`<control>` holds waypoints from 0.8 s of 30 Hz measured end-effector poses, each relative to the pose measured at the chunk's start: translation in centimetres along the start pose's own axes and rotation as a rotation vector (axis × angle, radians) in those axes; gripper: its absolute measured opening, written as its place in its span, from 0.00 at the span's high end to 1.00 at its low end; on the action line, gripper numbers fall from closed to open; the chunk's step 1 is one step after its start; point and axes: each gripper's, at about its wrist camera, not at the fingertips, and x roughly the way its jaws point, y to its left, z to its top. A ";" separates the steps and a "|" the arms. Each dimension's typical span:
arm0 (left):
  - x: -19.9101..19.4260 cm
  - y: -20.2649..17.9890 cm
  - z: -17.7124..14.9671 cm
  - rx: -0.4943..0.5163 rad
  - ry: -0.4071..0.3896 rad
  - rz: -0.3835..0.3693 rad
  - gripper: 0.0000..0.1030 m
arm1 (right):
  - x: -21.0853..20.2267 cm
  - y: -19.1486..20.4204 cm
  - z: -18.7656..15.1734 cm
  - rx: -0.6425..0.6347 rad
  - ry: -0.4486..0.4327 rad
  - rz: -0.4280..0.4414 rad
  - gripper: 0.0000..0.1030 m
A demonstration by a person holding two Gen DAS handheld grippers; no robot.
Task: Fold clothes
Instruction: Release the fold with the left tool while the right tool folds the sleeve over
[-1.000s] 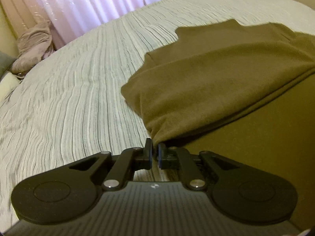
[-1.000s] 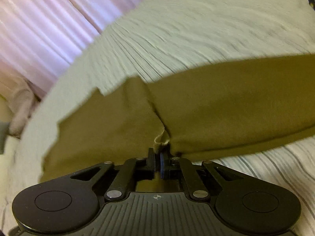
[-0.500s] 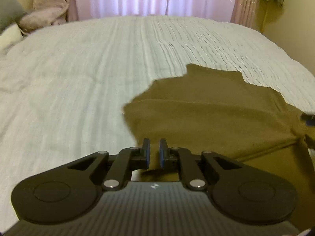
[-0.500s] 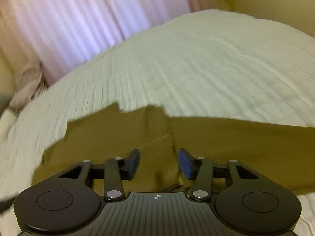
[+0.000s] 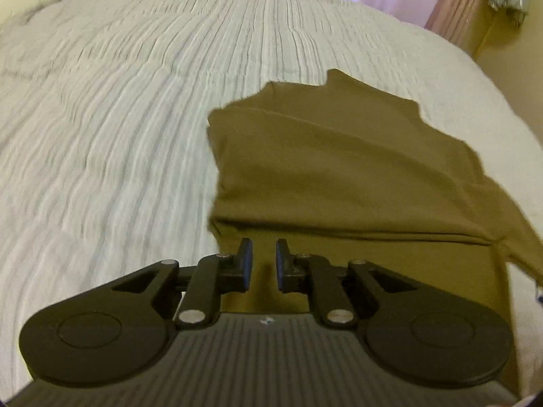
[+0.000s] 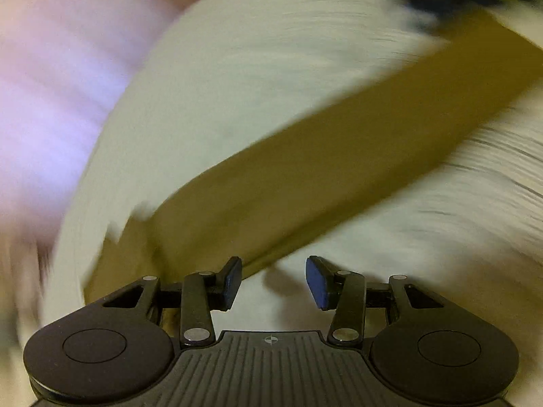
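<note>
Olive shirt (image 5: 339, 162) lay folded over on the bed (image 5: 118, 118); your left tool (image 5: 260, 264) and right tool (image 6: 273, 279) gaped, holding nothing.

Left claw (image 5: 260, 264) apart over seemingly folded garment (image 5: 339, 169)

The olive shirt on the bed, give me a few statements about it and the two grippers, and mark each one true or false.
1. The olive shirt lies on a white ribbed bedspread. True.
2. The left gripper is clamped on the shirt. False: its jaws stand apart with nothing between them.
3. The right gripper is open. True.
4. Part of the shirt is folded over itself. True: a fold edge crosses it in the left wrist view.
5. The right wrist view is sharp. False: it is heavily blurred.
</note>
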 end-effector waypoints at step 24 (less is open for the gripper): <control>-3.7 2.5 -2.4 -0.337 0.000 -0.061 0.91 | 0.0 16.7 0.9 -0.716 -0.331 -0.093 0.96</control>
